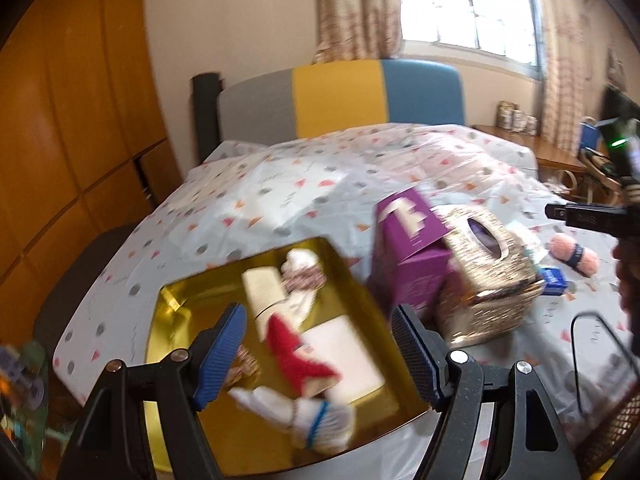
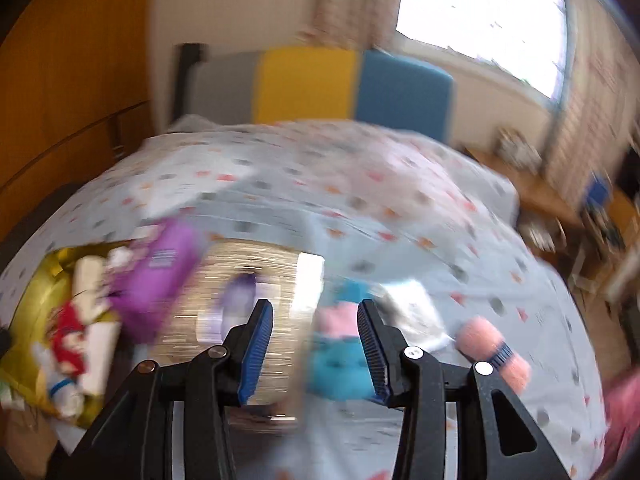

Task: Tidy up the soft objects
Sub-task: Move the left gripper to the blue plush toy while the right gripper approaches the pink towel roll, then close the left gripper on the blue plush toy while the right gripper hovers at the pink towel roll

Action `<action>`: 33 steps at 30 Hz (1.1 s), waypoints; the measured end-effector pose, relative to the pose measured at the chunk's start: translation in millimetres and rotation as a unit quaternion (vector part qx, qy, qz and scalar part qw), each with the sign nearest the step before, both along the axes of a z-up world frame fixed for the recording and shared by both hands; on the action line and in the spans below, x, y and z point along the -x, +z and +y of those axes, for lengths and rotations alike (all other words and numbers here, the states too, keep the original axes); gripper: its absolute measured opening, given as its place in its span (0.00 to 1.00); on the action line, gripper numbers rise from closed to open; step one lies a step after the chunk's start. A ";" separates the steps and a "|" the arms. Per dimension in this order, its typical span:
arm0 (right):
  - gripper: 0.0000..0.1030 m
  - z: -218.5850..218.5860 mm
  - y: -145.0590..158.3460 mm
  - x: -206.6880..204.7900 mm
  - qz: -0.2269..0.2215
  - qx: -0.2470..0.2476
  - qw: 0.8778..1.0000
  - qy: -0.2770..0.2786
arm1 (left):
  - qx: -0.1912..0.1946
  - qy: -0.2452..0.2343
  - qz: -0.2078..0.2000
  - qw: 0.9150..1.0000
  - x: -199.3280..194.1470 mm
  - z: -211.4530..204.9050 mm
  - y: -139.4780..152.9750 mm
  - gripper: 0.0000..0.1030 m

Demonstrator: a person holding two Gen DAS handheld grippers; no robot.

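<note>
My left gripper [image 1: 318, 354] hangs with jaws wide and nothing between them over one gold tray [image 1: 176, 296] on the bed [image 1: 320, 168], holding several soft pieces I can't count through the blur. My right gripper [image 2: 316, 346] is parted, a blue-and-pink soft toy [image 2: 340, 364] between its pads; contact unclear. One purple box [image 1: 408, 248], one glittery tissue cover [image 1: 484, 276], one pink yarn skein [image 2: 494, 350].

One gold tray [image 1: 168, 300], one purple box [image 1: 408, 268], one pink yarn skein [image 1: 574, 254].
</note>
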State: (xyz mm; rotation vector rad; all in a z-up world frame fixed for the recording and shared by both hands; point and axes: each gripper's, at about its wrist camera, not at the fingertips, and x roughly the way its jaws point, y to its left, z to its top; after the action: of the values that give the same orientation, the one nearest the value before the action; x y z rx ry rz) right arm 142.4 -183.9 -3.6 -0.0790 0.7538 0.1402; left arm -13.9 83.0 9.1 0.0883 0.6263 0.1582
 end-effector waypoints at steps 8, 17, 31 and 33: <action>0.43 -145.2 -46.1 -43.3 0.041 -0.028 0.971 -0.234 | -0.012 -0.111 -0.021 0.993 -28.7 -70.9 28.7 0.73; 0.43 -184.9 -61.0 -40.1 0.085 -0.125 0.949 -0.275 | -0.021 -0.244 0.046 0.968 -91.3 -177.9 27.8 0.62; 0.43 -199.0 -67.4 -40.7 0.104 -0.185 0.936 -0.279 | -0.095 -0.266 0.225 0.932 -201.7 -273.2 -56.9 0.51; 0.43 -200.1 -68.4 -41.2 0.107 -0.192 0.935 -0.279 | -0.105 -0.256 0.254 0.927 -211.6 -277.0 -71.1 0.51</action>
State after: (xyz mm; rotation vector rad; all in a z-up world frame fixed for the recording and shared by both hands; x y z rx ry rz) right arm 183.6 -383.9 -72.0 0.5293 0.9275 -0.2518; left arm 197.7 -193.9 -61.9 0.5091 1.0806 -0.3184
